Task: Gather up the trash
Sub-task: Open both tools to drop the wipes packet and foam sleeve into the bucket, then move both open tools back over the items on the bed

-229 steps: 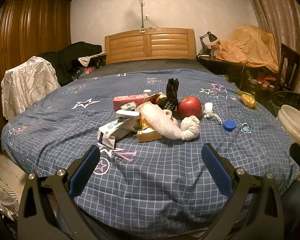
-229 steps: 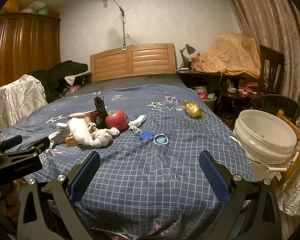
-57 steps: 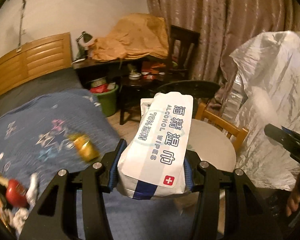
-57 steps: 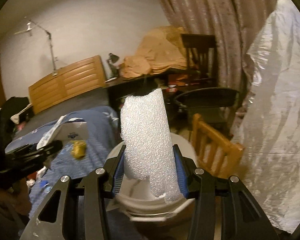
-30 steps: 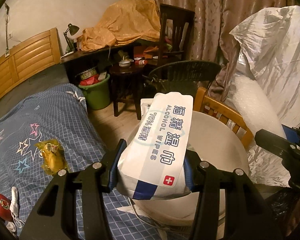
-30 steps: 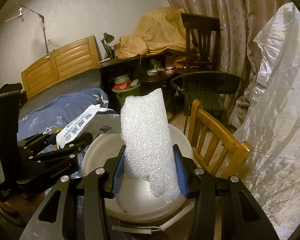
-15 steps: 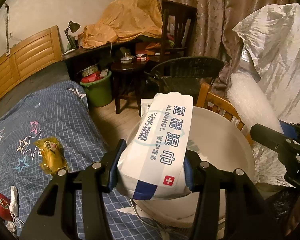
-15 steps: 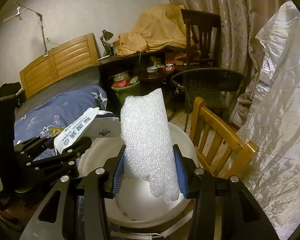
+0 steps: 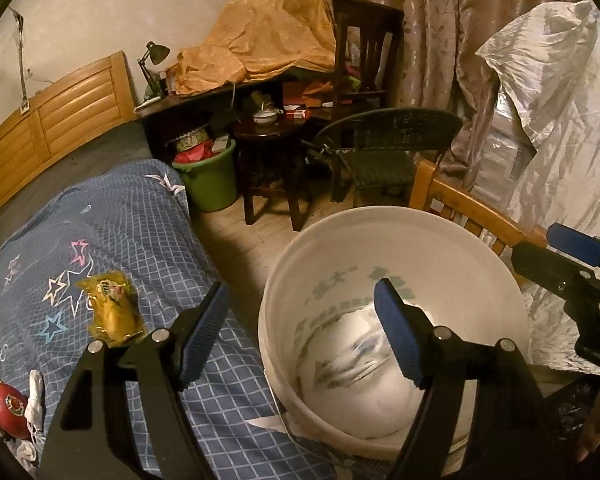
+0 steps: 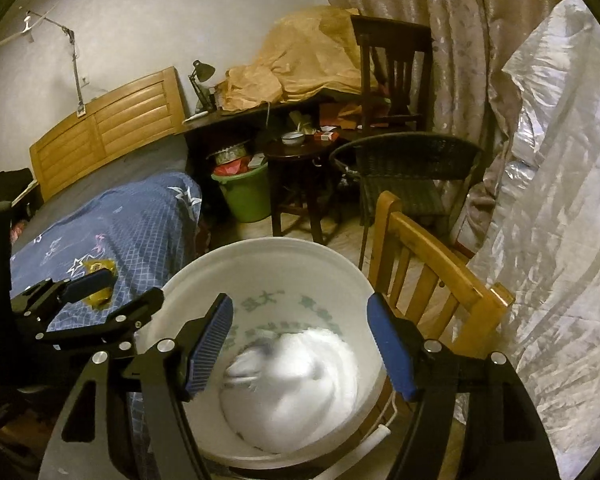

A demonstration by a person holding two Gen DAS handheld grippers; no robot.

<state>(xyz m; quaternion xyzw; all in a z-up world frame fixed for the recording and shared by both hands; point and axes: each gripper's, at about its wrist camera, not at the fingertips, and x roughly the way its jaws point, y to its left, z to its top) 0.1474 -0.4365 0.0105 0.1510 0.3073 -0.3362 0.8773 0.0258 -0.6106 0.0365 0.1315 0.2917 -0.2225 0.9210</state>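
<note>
Your left gripper and right gripper hung with jaws spread and empty over the white bucket; blurred white trash lay inside, at 6 o'clock.

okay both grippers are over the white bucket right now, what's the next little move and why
Probably swing the left gripper back toward the blue checked bedspread. Both it and the right gripper are open and empty above the round white plastic bucket, with blurred white items already inside. The yellow crinkled snack packet lies nearest on the bed, so I'd aim there.
</note>
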